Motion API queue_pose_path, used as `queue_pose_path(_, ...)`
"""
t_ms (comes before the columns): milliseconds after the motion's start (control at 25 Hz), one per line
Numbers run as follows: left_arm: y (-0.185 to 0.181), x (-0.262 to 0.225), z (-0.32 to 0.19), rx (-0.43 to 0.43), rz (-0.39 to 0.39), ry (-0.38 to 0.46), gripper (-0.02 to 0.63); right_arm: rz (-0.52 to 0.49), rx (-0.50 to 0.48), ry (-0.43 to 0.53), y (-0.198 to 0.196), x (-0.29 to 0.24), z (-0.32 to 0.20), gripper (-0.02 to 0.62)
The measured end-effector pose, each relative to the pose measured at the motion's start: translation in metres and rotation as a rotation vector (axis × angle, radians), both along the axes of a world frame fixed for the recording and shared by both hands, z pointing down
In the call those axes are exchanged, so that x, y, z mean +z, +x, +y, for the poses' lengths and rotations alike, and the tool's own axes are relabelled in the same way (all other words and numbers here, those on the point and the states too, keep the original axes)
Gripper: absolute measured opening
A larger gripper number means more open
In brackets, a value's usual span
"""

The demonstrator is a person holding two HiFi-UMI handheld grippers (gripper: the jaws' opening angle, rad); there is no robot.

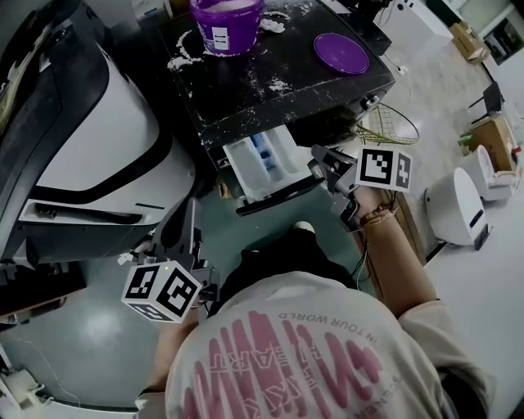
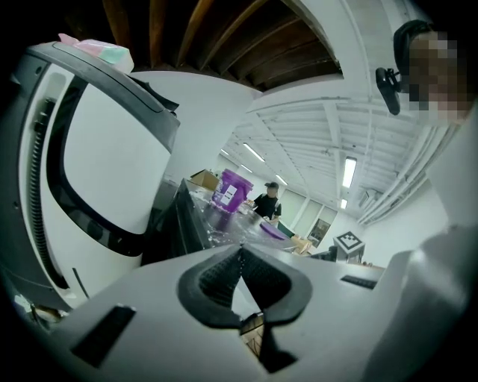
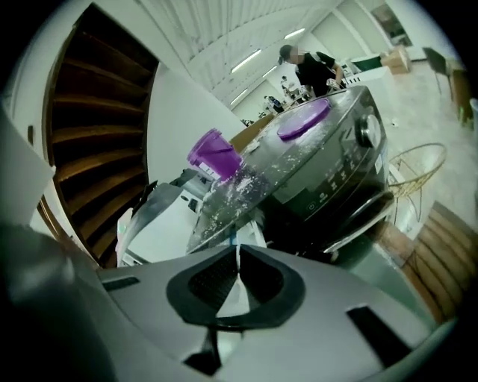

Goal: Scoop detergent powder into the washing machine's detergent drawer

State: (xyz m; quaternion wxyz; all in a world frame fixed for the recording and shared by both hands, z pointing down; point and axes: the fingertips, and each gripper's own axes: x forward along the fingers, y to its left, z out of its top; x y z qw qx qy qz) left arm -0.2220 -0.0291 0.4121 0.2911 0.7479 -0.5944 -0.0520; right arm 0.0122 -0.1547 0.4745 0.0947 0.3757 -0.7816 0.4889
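Detergent drawer (image 1: 264, 170) stood pulled out from the front of the black washing machine (image 1: 286, 82), and the right gripper (image 1: 316, 165) hung just beside its right front corner; whether the tips touched it could not be told. In the right gripper view that gripper (image 3: 237, 251) had its jaws closed tip to tip with nothing between the pads. The white drawer (image 3: 249, 231) showed right above the tips, with the machine's control panel and knob (image 3: 366, 131) beyond. The right gripper's marker cube (image 1: 383, 168) sat over the person's wrist.

The left gripper (image 1: 191, 211) was held lower, well apart from the drawer and near the person's body, pointing up along the side of a large white appliance (image 1: 90, 155). Its jaws (image 2: 240, 251) were also pressed together and empty.

Inside the drawer a blue insert (image 1: 263, 154) sat among white compartments. On the machine's top, at the far edge, stood a purple tub (image 1: 227, 26) holding white powder (image 1: 233, 6). More powder lay spilled (image 1: 182, 59) across the dark surface around it. A purple lid (image 1: 341, 53) lay flat on the same top, well to the right of the tub. To the right of the machine a wire basket (image 1: 390, 123) stood on the floor. A person in dark clothing (image 3: 314, 67) stood far off in the room.
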Motion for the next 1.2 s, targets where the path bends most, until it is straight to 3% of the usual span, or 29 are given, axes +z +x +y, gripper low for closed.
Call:
queue_pose_path(400,0.010,-0.005,0.001,-0.144,-0.006,-0.047,0.003,0.193,-0.234,0.083,-0.022,0.017,-0.004,0.006)
queue_pose_path(560,0.016,-0.007,-0.002,-0.179,0.000,-0.043,0.003,0.213,-0.257,0.123,-0.024,0.012,-0.013,0.008)
queue_pose_path(960,0.024,-0.019,0.008,-0.241,-0.023,-0.020,0.003,0.409,-0.480,0.333,-0.044,0.008,-0.009,0.008)
queue_pose_path(1200,0.028,-0.019,0.017,-0.289,-0.015,-0.018,0.003,0.421,-0.539,0.347,-0.045,0.011,-0.005,0.008)
